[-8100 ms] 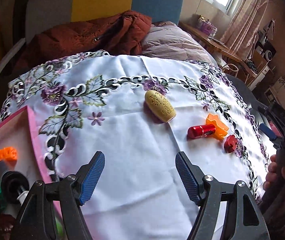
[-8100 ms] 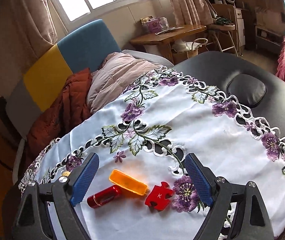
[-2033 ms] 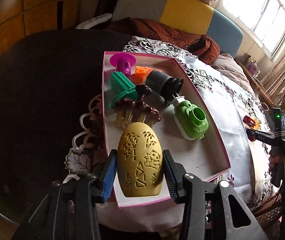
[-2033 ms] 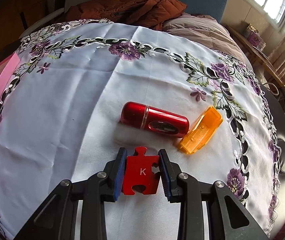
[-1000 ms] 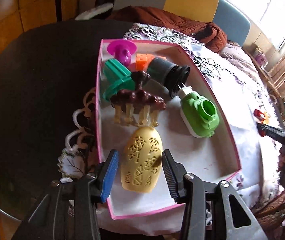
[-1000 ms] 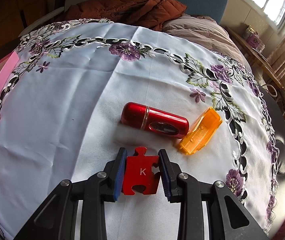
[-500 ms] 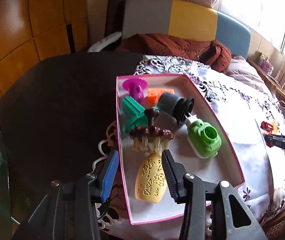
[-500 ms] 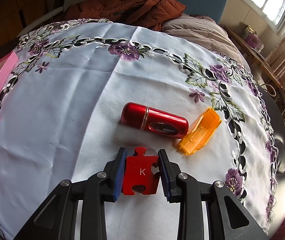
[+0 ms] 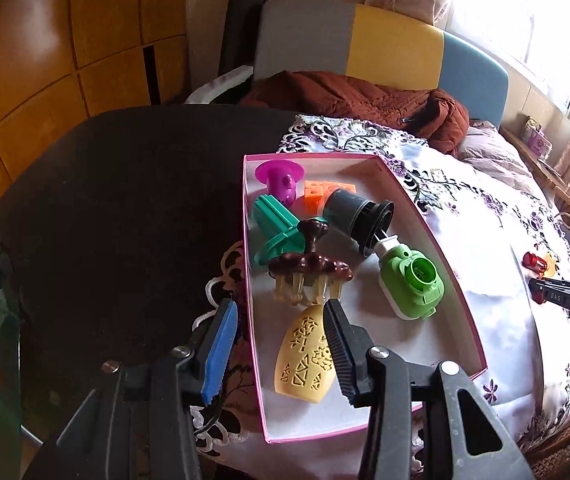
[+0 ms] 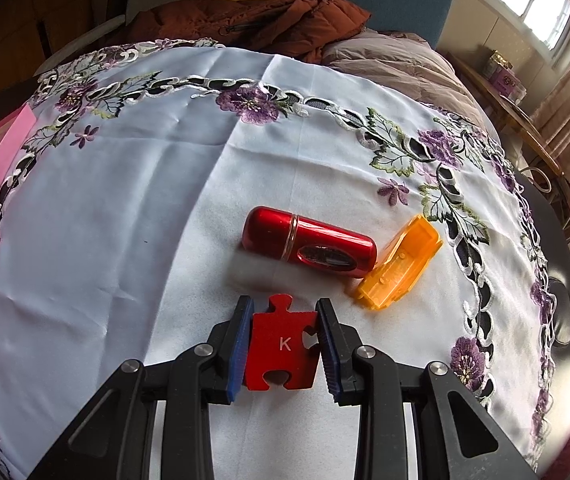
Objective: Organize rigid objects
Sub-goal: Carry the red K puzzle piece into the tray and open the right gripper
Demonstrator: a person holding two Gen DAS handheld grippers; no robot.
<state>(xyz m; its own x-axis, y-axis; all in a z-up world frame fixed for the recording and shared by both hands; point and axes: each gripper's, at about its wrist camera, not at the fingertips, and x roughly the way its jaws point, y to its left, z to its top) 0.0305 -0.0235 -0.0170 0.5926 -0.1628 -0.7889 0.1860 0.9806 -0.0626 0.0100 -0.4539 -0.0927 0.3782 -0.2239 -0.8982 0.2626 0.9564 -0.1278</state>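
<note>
1. The right gripper's fingers (image 10: pixel 241 344) were clamped on the red puzzle piece (image 10: pixel 281 350), flat on the white tablecloth (image 10: pixel 125 240) — the red capsule (image 10: pixel 309 242) just beyond them, long axis left to right.
2. The left gripper (image 9: pixel 281 344) stood apart and empty above the pink box (image 9: pixel 437 240); the yellow egg (image 9: pixel 305 354) lay inside, near end.
3. The box sat far left of the right gripper (image 10: pixel 281 344) — a long carry.

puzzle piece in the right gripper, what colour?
Red, with a white letter K: puzzle piece, clearest in the right wrist view.
</note>
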